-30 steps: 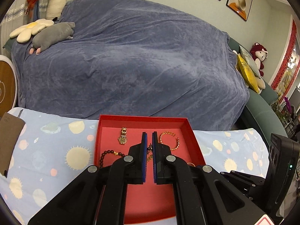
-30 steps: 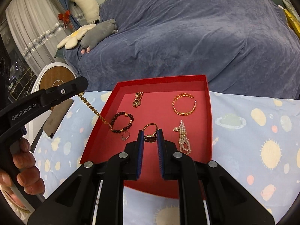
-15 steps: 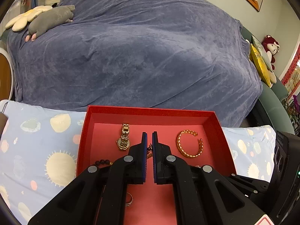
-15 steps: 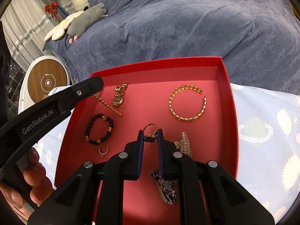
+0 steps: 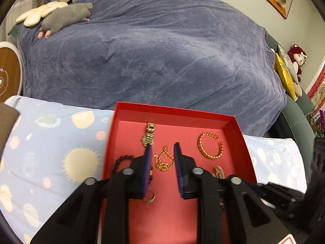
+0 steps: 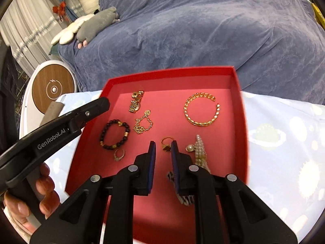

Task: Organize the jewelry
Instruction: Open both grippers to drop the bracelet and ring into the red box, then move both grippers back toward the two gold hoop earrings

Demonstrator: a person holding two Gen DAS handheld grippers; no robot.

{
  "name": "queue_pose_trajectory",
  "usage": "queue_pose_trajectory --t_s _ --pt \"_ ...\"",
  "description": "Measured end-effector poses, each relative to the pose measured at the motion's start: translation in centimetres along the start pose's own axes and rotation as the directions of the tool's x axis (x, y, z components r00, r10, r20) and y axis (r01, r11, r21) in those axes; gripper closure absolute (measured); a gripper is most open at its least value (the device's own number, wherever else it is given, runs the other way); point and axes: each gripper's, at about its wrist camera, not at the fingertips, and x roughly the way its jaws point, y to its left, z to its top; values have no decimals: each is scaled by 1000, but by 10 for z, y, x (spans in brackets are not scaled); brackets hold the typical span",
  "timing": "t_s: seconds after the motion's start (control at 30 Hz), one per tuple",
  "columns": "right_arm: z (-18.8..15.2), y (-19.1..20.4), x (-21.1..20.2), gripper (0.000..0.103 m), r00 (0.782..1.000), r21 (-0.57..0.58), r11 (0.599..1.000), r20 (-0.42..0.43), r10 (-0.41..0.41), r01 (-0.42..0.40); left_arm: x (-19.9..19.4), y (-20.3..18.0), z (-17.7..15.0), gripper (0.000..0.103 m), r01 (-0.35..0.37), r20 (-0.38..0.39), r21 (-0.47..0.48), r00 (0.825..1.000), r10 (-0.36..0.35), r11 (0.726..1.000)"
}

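Observation:
A red tray holds jewelry. A gold chain necklace lies in a heap on the tray floor. My left gripper is open just above it, one finger on each side. Around it lie a gold watch, a gold cuff bracelet, a dark bead bracelet, a ring and a pearl piece. My right gripper is narrowly open over the tray, a gold ring lying just beyond its tips.
The tray sits on a light blue cloth with suns and planets. A large bed with a blue-grey cover stands behind it, with soft toys. A round wood-topped device stands at the left.
My left gripper carried the gold chain over the tray, opened and let it drop onto the tray floor. My right gripper stayed over the near part of the tray.

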Motion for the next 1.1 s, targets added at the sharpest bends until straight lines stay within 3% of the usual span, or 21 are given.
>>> queue_pose_trajectory --t_s 0.07,0.23,0.43,0.53,0.8,0.93,1.1 --pt "-7 3 -25 87 999 -26 1000 30 -15 16 -22 2 -9 69 -13 23 7 1000 13 1000" --pt "-41 8 -88 81 995 -74 996 93 -37 44 -68 13 -42 68 -56 16 -13 998 56 998" --pt "-97 7 -131 79 995 -63 998 92 -25 31 -108 20 -91 68 -90 3 7 996 90 996" --pt "-123 1 -145 78 996 -33 999 90 -20 23 -125 22 -118 61 -107 -1 20 994 107 994" --pt "-178 -12 -139 75 998 9 999 45 -44 44 -137 19 -182 58 -119 -32 47 992 121 992" --pt "-191 -12 -125 75 997 -35 997 14 -75 75 -127 6 -202 49 -131 -38 124 990 136 984" --pt "-193 -16 -114 75 996 -31 996 -1 -85 85 -110 -2 -215 49 -125 -74 162 988 138 979"
